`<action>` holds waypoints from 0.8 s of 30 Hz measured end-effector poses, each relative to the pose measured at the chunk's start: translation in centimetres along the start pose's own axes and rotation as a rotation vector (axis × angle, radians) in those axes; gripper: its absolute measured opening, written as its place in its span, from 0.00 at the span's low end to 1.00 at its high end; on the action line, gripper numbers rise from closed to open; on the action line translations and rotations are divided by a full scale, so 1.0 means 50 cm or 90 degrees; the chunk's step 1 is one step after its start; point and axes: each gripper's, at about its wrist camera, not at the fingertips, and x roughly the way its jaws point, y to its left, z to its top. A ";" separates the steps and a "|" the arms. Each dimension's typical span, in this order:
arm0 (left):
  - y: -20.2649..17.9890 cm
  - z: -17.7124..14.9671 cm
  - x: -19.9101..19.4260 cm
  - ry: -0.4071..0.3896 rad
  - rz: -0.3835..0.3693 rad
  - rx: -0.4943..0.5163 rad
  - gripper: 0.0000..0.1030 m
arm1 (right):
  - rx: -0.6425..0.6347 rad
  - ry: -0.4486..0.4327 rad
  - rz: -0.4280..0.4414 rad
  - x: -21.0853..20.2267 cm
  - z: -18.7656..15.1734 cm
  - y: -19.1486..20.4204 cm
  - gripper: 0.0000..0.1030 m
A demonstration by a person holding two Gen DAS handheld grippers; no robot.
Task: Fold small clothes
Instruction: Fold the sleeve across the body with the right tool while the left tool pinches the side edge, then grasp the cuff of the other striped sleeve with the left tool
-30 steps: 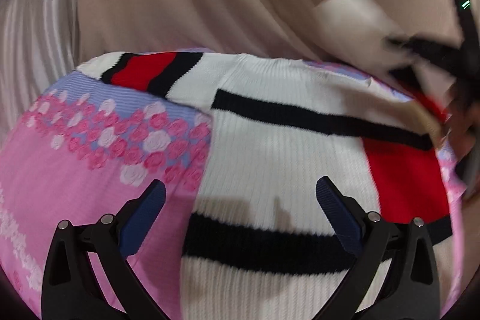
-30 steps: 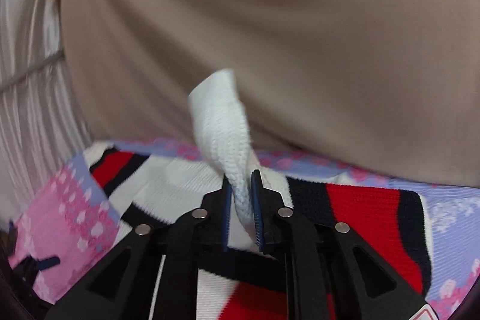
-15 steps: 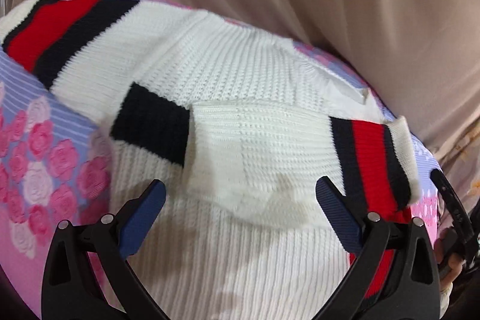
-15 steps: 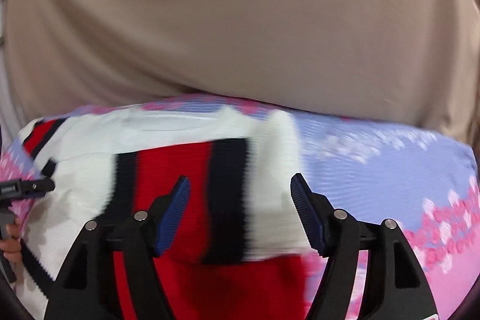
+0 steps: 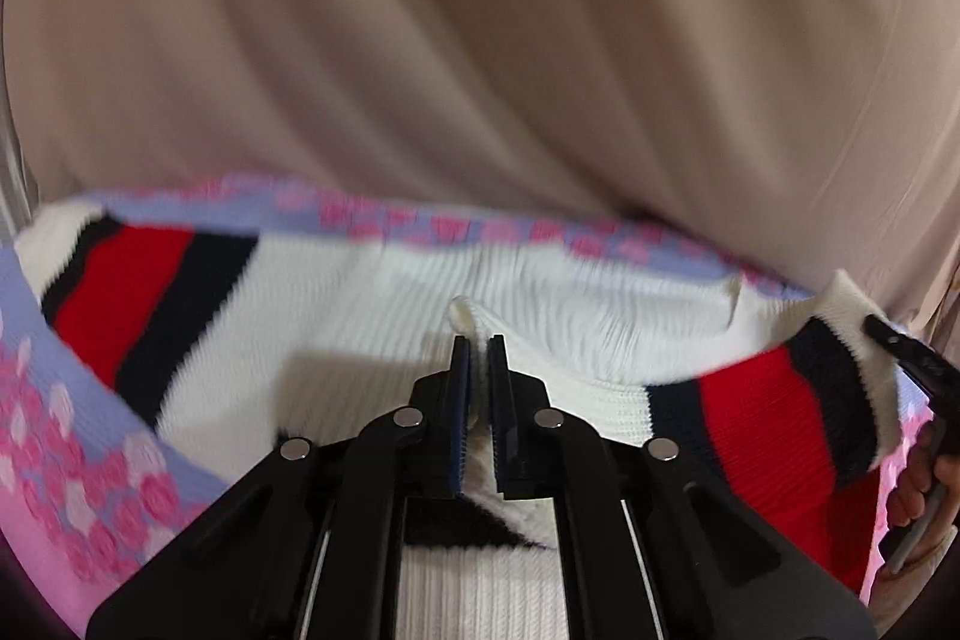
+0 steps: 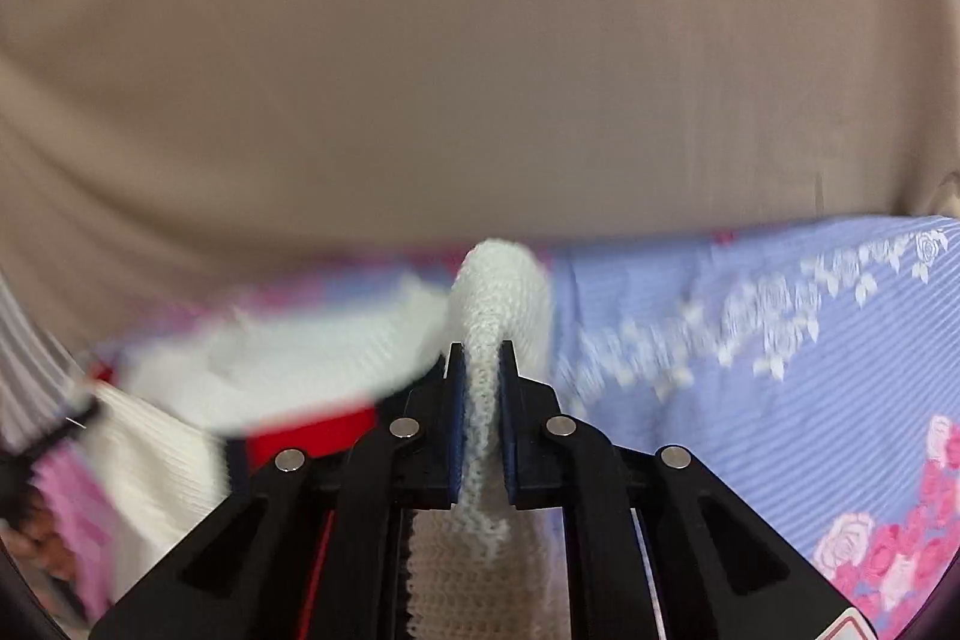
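A white knit sweater (image 5: 600,328) with red and black stripes lies on a floral sheet. In the left wrist view my left gripper (image 5: 478,340) has its jaws closing tight on a raised pinch of the white knit near the sweater's middle. A striped sleeve (image 5: 150,304) lies at the left, and a striped cuff (image 5: 780,418) is folded over at the right. In the right wrist view my right gripper (image 6: 480,347) has its jaws closing on a white ribbed edge (image 6: 501,280), which stands up between the pads. The rest of the sweater (image 6: 270,358) trails left, blurred.
The pink and lilac rose-print sheet (image 6: 750,370) covers the surface and shows on both sides (image 5: 60,460). A beige curtain (image 5: 480,40) hangs close behind the far edge. A hand (image 5: 924,490) holding the other tool shows at the right edge.
Both grippers stood open over the sweater half a second ago and are now shut on white knit. The right gripper had let go of the white strip it held a second ago.
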 end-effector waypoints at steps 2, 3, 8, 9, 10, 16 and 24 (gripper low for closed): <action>-0.005 0.014 -0.001 -0.029 0.021 0.008 0.05 | 0.025 0.002 -0.068 0.015 -0.008 -0.052 0.08; -0.009 0.014 0.017 -0.020 0.034 0.012 0.05 | 0.010 0.055 -0.122 0.060 -0.024 -0.074 0.08; -0.009 -0.051 0.179 0.094 0.059 0.011 0.06 | -0.023 0.112 -0.190 0.095 -0.055 -0.087 0.13; -0.010 -0.053 0.170 0.075 0.060 0.014 0.08 | -0.025 0.093 -0.180 0.068 -0.048 -0.073 0.15; -0.011 -0.053 0.157 0.067 0.055 0.016 0.09 | -0.034 0.077 -0.173 0.044 -0.047 -0.065 0.24; 0.002 -0.070 0.094 0.062 0.006 -0.022 0.77 | -0.057 0.127 -0.133 -0.015 -0.123 -0.056 0.58; -0.051 -0.100 0.120 0.112 0.040 0.016 0.10 | -0.047 0.088 -0.087 -0.041 -0.161 -0.035 0.19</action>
